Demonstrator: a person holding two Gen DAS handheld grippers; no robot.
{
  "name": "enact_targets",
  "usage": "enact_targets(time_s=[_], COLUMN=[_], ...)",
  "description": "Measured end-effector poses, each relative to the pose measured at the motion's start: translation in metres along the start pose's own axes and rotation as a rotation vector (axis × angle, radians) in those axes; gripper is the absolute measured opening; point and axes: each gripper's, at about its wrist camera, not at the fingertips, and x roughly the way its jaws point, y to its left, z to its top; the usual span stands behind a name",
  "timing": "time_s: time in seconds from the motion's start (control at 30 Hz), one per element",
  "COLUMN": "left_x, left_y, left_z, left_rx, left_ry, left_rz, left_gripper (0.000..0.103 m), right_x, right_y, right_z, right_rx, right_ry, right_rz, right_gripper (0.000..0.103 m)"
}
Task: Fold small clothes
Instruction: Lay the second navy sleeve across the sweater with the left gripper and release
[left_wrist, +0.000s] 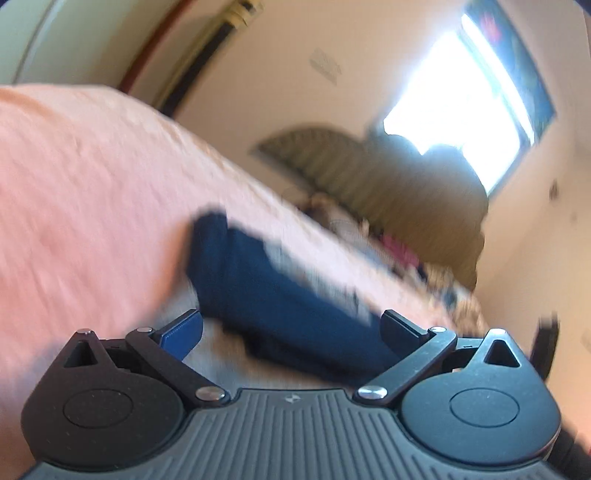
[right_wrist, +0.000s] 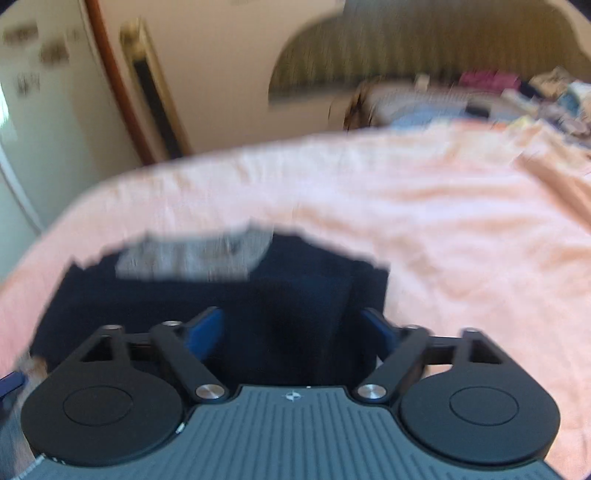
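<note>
A dark navy garment (left_wrist: 273, 295) with a grey printed patch lies folded on the pink bedspread (left_wrist: 92, 192). Both views are blurred by motion. My left gripper (left_wrist: 291, 328) is open, its blue pads spread wide just in front of the garment's near end, nothing pressed between them. In the right wrist view the same navy garment (right_wrist: 229, 295) with its grey patch (right_wrist: 192, 254) spreads just ahead of my right gripper (right_wrist: 295, 332), whose jaws stand wide apart above the cloth without pinching it.
The pink bedspread (right_wrist: 424, 229) stretches to the right and far side. A pile of mixed clothes (right_wrist: 517, 96) sits at the bed's far end before a striped headboard (right_wrist: 406, 48). A bright window (left_wrist: 461, 99) and a door frame (right_wrist: 110, 81) lie beyond.
</note>
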Motion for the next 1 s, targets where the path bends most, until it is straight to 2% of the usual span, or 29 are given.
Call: enact_targets(time_s=[0.03,0.07,0.1,0.17,0.23,0.27,0.3,0.33,0.37,0.4,0.47,0.53,0.63,0.73,0.8,0.83,0.87,0.9,0.93,0.97,1.0], left_x=[0.004,0.016,0.034,0.081,0.120,0.132,0.140,0.146,0.151,0.150,0.143,0.143,0.143,0.143,0.123,0.110,0.097,0.088,0.085,0.089,0.097], left_y=[0.003,0.006,0.010,0.021,0.030,0.031,0.027,0.022,0.020,0.021,0.019,0.022,0.024,0.013,-0.003,-0.012,-0.020,-0.027,-0.036,-0.043,-0.048], left_z=[0.014,0.028,0.040,0.056,0.058,0.055,0.051,0.047,0.044,0.045,0.045,0.041,0.039,0.039,0.036,0.033,0.029,0.023,0.016,0.008,-0.001], left_rx=[0.003,0.020,0.043,0.073,0.092,0.122,0.196,0.256,0.303,0.317,0.342,0.392,0.380,0.442,0.492,0.505,0.505,0.504,0.515,0.530,0.546], left_ry=[-0.039,-0.043,-0.008,0.117,0.237,0.267,0.249,0.251,0.253,0.241,0.201,0.190,0.163,0.171,0.119,0.078,0.043,0.027,0.043,0.082,0.128], left_rz=[0.037,0.088,0.131,0.204,0.252,0.263,0.293,0.333,0.357,0.361,0.370,0.392,0.388,0.441,0.482,0.488,0.453,0.387,0.321,0.298,0.295], left_gripper=[0.103,0.103,0.102,0.102,0.090,0.076,0.056,0.036,0.008,0.005,0.004,0.004,0.004,0.008,0.008,0.009,0.013,0.019,0.026,0.043,0.050], right_x=[-0.007,-0.009,-0.009,0.001,0.015,0.023,0.030,0.038,0.046,0.052,0.054,0.054,0.059,0.056,0.035,0.021,0.011,0.006,0.006,0.012,0.019], right_y=[-0.003,-0.005,-0.004,0.004,0.017,0.022,0.027,0.028,0.028,0.025,0.018,0.011,0.014,0.020,0.016,0.014,0.015,0.019,0.024,0.032,0.036], right_z=[0.002,0.005,0.008,0.008,0.004,0.001,-0.004,-0.008,-0.013,-0.019,-0.031,-0.031,-0.031,-0.029,-0.029,-0.031,-0.032,-0.034,-0.036,-0.038,-0.040], right_rx=[0.021,0.030,0.025,-0.015,-0.089,-0.126,-0.159,-0.185,-0.206,-0.205,-0.206,-0.161,-0.182,-0.199,-0.114,-0.073,-0.061,-0.073,-0.098,-0.132,-0.156], right_ry=[-0.030,-0.046,-0.051,-0.028,0.008,0.021,0.035,0.051,0.072,0.089,0.049,0.052,0.069,0.065,0.018,-0.006,-0.019,-0.019,-0.005,0.027,0.059], right_rz=[0.014,0.034,0.055,0.090,0.087,0.070,0.053,0.033,0.004,-0.014,-0.016,0.003,0.003,-0.033,-0.039,0.000,0.037,0.052,0.049,0.030,0.004], right_gripper=[0.086,0.086,0.086,0.086,0.085,0.085,0.085,0.085,0.085,0.085,0.091,0.095,0.102,0.100,0.097,0.100,0.101,0.102,0.102,0.102,0.102])
